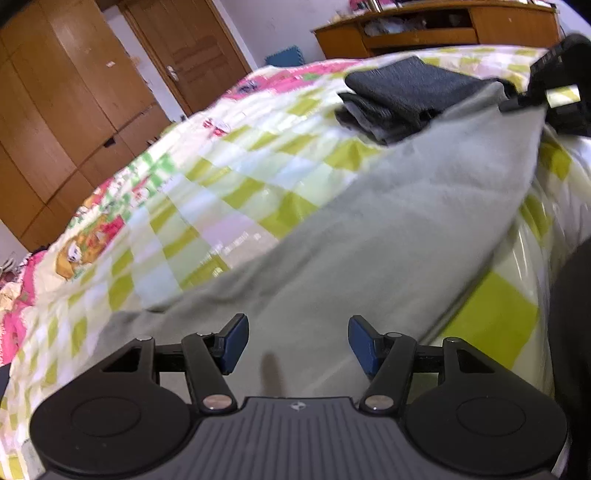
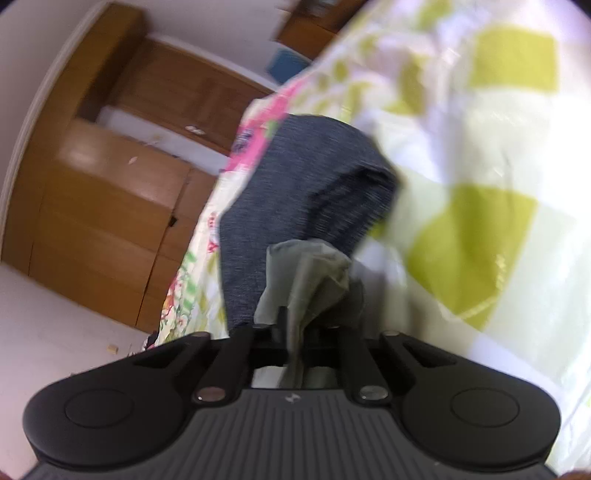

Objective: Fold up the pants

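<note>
Light grey-green pants [image 1: 388,221] lie stretched across the checked bedspread [image 1: 229,177], running from my left gripper up to the right. My left gripper [image 1: 298,345] is open, its blue pads [image 1: 236,341] spread just above the near end of the pants, holding nothing. My right gripper [image 2: 295,325] is shut on a bunched edge of the pants [image 2: 306,280]; it also shows at the top right of the left wrist view [image 1: 550,99], lifting the far end. The image is blurred.
A folded dark grey garment [image 1: 402,96] lies on the bed beyond the pants, and fills the middle of the right wrist view [image 2: 295,192]. Wooden wardrobes [image 1: 62,122] and a door stand at the left, a wooden shelf unit [image 1: 436,29] behind the bed.
</note>
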The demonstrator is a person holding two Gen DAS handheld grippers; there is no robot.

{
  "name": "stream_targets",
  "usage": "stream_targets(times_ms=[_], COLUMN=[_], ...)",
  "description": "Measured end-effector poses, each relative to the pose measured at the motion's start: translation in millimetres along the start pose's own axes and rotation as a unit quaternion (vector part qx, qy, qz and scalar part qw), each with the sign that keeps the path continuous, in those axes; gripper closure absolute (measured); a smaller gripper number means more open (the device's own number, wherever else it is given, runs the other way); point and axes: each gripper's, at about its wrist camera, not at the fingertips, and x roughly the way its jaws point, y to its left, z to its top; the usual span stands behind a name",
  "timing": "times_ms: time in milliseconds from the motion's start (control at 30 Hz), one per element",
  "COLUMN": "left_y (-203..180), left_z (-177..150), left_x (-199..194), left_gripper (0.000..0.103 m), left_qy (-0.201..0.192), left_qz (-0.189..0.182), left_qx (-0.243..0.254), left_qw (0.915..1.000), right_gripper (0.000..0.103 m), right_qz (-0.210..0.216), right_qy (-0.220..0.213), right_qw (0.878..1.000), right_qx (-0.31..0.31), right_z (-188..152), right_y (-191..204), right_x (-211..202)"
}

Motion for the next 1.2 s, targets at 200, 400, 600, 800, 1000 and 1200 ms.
stream_targets(times_ms=[200, 400, 600, 800, 1000, 1200], left_y=[6, 17, 75, 143, 185, 201], left_z=[-7, -22, -62, -128, -184, -205], left_x=[-4, -14, -40, -59, -68, -73], left_gripper=[0.030, 0.030, 0.030, 0.030, 0.030, 0.029], left_qy=[-0.026, -0.057, -0.063, -0.030, -0.004, -0.008], left_qz=[-0.039, -0.051, 0.015, 0.105, 0.145, 0.136], left_qx=[-0.040, -0.078, -0.147, -0.214, -0.268, -0.289], left_qw=[0.9981, 0.9940, 0.9870, 0.9707, 0.9526, 0.9475], right_gripper=[0.097, 0.097, 0.097, 0.097, 0.097, 0.097], right_qz=[0.040, 0.074, 0.129, 0.147, 0.126, 0.115], right_qy=[-0.022, 0.015, 0.134, 0.269, 0.362, 0.388], right_qw=[0.998, 0.986, 0.948, 0.886, 0.835, 0.825], right_qx=[-0.043, -0.149, -0.258, -0.347, -0.395, -0.395], right_z=[10, -16, -105, -242, -368, -422], right_y=[51, 155, 260, 322, 331, 338], right_x=[-31, -21, 55, 146, 203, 215])
